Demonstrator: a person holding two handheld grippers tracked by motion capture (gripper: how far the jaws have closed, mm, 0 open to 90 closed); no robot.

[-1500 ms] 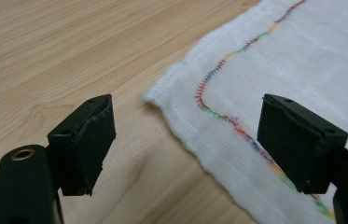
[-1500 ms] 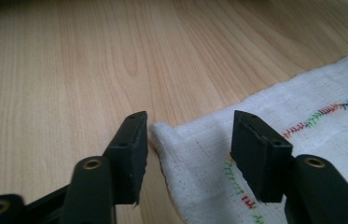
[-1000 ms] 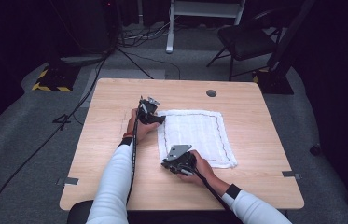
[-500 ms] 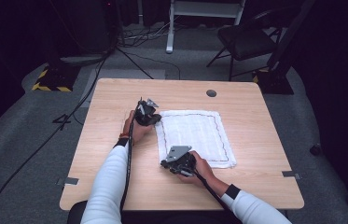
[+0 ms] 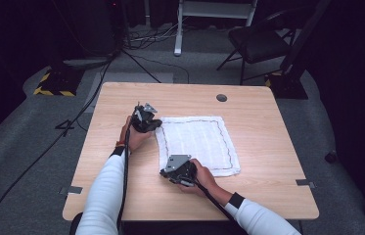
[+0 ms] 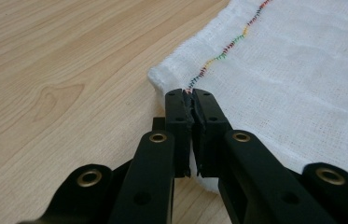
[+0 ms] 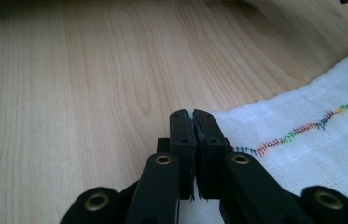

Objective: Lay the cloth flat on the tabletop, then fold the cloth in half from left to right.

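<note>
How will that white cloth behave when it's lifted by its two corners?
The white cloth is probably floppy: its thin open weave lies flat on the table, so it should sag between the left gripper and right gripper. It looks light. The shut jaws likely hold it without slipping.

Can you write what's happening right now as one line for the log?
left tool: shut on white cloth far-left corner | right tool: shut on its near-left corner | cloth: flat on wooden table
</note>
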